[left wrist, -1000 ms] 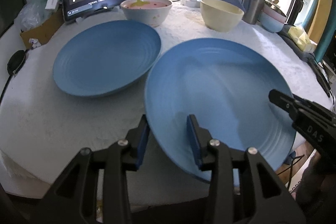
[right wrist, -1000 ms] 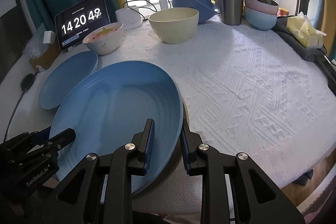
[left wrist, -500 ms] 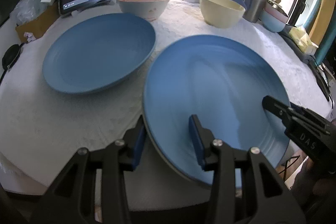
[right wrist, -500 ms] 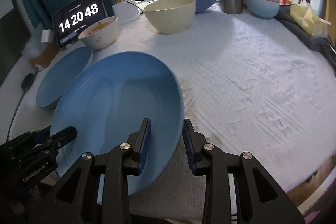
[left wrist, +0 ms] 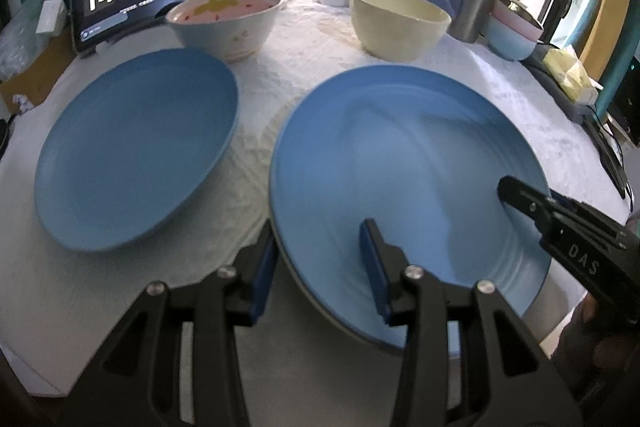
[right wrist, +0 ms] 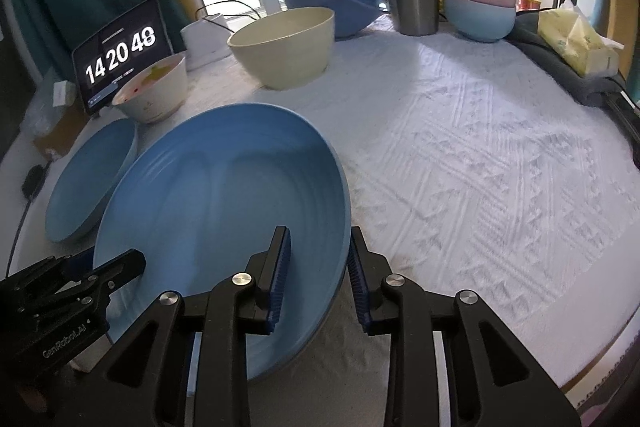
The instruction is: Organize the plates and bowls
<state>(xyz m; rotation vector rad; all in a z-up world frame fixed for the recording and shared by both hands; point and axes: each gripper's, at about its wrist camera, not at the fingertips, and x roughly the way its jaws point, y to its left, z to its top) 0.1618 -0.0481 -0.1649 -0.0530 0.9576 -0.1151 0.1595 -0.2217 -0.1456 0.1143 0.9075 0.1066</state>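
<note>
Two tools straddling one blue plate at the near edge of the bench.

The left tool [left wrist: 320, 263] is sitting spread across the near plate [left wrist: 404, 163], rim between its pads, low in the frame; whether the pads are pressing, I cannot tell. The right tool [right wrist: 318, 271] is straddling the opposite rim likewise, grip unclear. A second blue plate [left wrist: 136, 151] is lying left of centre, just beside it. Farther up, a patterned bowl [left wrist: 224, 19] and a cream bowl [left wrist: 396, 23] are standing on the white cloth [right wrist: 480, 155].
</note>
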